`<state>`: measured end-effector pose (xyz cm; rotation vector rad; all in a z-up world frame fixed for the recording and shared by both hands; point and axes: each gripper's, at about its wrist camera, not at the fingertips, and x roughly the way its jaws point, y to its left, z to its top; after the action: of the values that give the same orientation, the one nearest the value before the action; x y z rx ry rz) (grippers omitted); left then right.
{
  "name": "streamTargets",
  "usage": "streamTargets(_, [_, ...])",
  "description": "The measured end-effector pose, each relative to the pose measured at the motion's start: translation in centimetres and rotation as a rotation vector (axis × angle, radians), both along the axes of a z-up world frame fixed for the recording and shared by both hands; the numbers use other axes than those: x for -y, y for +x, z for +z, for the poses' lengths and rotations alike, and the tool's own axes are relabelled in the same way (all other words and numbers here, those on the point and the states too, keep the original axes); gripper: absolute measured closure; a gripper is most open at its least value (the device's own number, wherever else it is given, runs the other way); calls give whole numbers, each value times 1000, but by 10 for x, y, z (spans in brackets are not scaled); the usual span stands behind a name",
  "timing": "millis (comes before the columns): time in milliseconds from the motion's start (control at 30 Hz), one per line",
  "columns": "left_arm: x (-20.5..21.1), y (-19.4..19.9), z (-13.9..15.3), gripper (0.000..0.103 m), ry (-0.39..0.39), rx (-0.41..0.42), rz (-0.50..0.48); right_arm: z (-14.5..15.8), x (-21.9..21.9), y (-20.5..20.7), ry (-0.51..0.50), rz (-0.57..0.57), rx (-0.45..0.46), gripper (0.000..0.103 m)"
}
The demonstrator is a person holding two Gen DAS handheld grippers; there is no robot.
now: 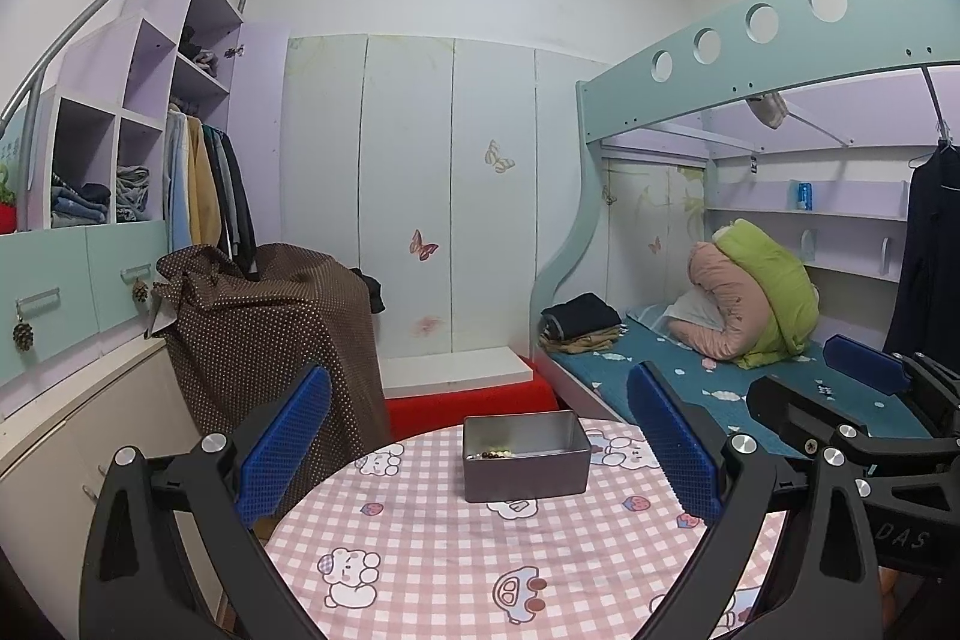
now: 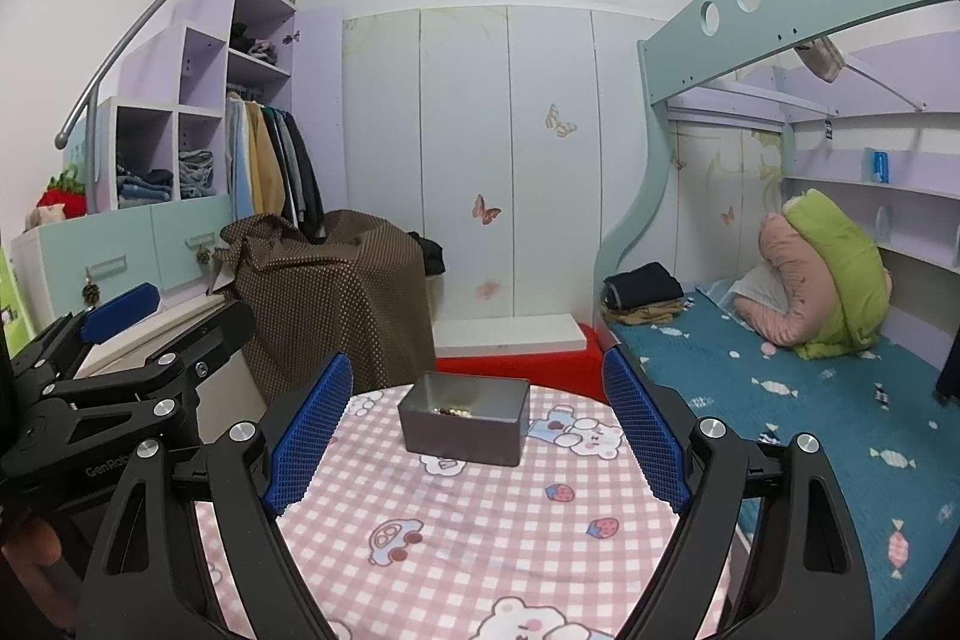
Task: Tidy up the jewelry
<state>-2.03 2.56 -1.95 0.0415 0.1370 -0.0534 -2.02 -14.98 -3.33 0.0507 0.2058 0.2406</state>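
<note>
A grey metal tin [image 1: 524,471] stands open on the round table with the pink checked cloth [image 1: 432,550]. A beaded bracelet [image 1: 497,454] lies inside it. The tin also shows in the right wrist view [image 2: 462,433], with the beads [image 2: 451,409] in it. My left gripper [image 1: 480,448] is open and empty, held above the table's near side, short of the tin. My right gripper [image 2: 474,436] is open and empty too, at the same distance. Each gripper shows at the edge of the other's view: the right gripper [image 1: 864,382] and the left gripper [image 2: 120,316].
A chair draped in brown dotted cloth [image 1: 270,334] stands behind the table on the left. A bed with a blue sheet [image 2: 780,400] and rolled quilts [image 2: 828,274] lies to the right. Wardrobes and shelves line the far wall.
</note>
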Motion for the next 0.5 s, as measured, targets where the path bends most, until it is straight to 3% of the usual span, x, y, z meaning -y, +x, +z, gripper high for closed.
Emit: streamTargets(500, [1, 0, 0, 7, 7, 0, 1, -1, 3, 2, 5, 0, -7, 20])
